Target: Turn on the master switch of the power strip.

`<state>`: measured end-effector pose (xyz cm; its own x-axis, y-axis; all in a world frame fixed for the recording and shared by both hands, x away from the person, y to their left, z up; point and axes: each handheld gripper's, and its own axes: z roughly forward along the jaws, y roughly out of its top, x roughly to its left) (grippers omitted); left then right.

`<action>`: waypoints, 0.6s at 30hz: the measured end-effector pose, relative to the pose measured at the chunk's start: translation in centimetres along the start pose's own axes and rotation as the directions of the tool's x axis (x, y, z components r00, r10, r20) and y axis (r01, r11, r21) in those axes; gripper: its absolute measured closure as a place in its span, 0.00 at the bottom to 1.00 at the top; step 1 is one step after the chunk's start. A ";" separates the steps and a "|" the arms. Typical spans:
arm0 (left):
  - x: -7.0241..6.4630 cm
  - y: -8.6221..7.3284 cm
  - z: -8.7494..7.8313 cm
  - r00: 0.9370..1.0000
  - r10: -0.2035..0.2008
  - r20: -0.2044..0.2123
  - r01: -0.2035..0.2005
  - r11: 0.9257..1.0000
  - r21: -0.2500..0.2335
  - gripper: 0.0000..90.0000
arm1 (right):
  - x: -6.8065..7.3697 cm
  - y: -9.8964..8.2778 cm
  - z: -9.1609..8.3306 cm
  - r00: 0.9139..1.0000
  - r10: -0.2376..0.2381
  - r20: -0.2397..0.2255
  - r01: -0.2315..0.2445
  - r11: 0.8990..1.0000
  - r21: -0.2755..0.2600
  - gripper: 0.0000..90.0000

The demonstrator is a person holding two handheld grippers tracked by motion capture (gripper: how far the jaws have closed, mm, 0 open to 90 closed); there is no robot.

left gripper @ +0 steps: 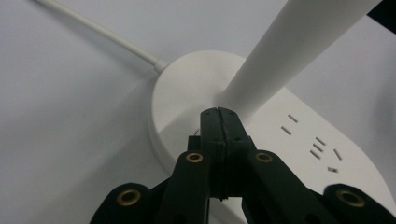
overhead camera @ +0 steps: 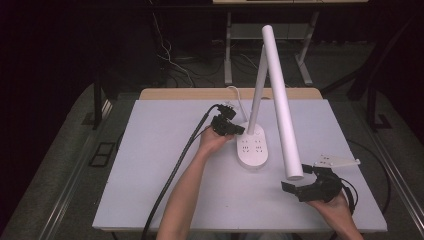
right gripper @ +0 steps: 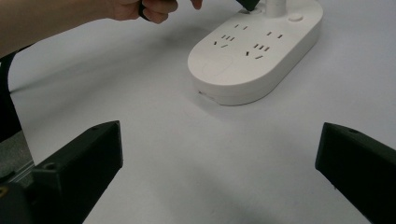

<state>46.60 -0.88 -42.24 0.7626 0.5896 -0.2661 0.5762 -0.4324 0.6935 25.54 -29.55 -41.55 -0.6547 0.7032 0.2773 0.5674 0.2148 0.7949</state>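
- Nearest the person, the right gripper (overhead camera: 299,181) hovers released, jaws wide apart, over bare table (overhead camera: 165,165), close under the tip of the lamp head (overhead camera: 281,100).
- At mid-table, the left gripper (left gripper: 219,122), jaws clenched together on nothing, tips on the desk lamp base (overhead camera: 252,145) beside its stem (left gripper: 285,60).
- Likely a switch press: push straight down, lightly.
- Count: 1 lamp, 2 grippers, 1 white cord (left gripper: 98,32).

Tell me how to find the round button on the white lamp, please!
Look at the grey table and find the white lamp standing near its middle. Its flat oval base has rows of little plug slots on top. The button sits at the end by the lamp's pole, and it is the one smooth round circle, not a thin slot.
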 end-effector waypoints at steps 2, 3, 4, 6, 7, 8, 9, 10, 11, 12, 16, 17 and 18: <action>-0.3 0.1 0.1 1.000 0.014 -0.010 -0.014 1.000 0.005 1.00 | 0.0 0.0 0.0 1.000 0.003 -0.001 -0.003 1.000 0.000 0.00; -0.4 0.2 0.1 1.000 0.028 -0.013 -0.028 0.999 0.019 1.00 | -0.1 0.0 -0.1 1.000 0.003 -0.001 -0.003 1.000 -0.001 0.00; -0.5 0.2 0.1 0.999 0.033 -0.016 -0.032 0.999 0.028 1.00 | -0.1 0.0 -0.1 1.000 0.006 -0.001 -0.006 1.000 -0.002 0.00; -0.5 0.3 0.2 1.000 0.026 -0.014 -0.026 0.999 0.020 1.00 | -0.1 0.0 -0.1 1.000 0.004 0.000 -0.004 1.000 -0.004 0.00; -0.4 0.3 0.1 1.000 0.027 -0.009 -0.027 0.999 0.028 1.00 | -0.1 0.0 -0.1 1.000 0.006 -0.002 -0.006 1.000 -0.002 0.00; -0.3 0.3 0.2 1.000 0.015 -0.006 -0.015 1.000 0.024 1.00 | 0.0 0.0 -0.1 1.000 0.006 -0.002 -0.006 1.000 -0.002 0.00; -0.2 0.3 0.2 1.000 0.002 -0.008 -0.002 1.000 0.021 1.00 | 0.0 0.0 -0.1 1.000 0.004 -0.002 -0.004 1.000 -0.001 0.00; -0.1 0.3 0.2 1.000 -0.001 -0.005 0.001 1.000 0.019 1.00 | 0.0 0.0 -0.1 1.000 0.001 -0.003 -0.001 1.000 -0.001 0.00; 0.0 0.3 0.2 1.000 0.006 -0.002 -0.006 1.000 0.030 1.00 | 0.0 0.0 -0.1 1.000 0.000 -0.003 0.000 1.000 -0.002 0.00; -0.1 0.4 0.3 1.000 0.003 -0.005 -0.003 1.000 0.022 1.00 | 0.0 0.0 -0.1 1.000 -0.001 -0.003 0.001 1.000 -0.002 0.00; -0.2 0.4 0.4 1.000 0.007 -0.014 -0.006 0.999 0.035 1.00 | 0.0 0.0 -0.1 1.000 0.002 -0.003 -0.002 1.000 -0.002 0.00; -0.1 0.4 0.4 1.000 -0.002 -0.007 0.002 0.999 0.033 1.00 | 0.0 0.0 -0.1 1.000 0.002 -0.003 -0.002 1.000 -0.002 0.00; 0.0 0.3 0.5 1.000 -0.021 -0.002 0.021 0.999 0.026 1.00 | 0.0 0.0 -0.1 1.000 0.001 -0.003 -0.001 1.000 -0.002 0.00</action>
<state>46.92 -1.38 -42.31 0.7497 0.6000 -0.2794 0.5996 -0.4371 0.6704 25.50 -29.62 -41.50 -0.6553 0.7016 0.2799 0.5671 0.2122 0.7959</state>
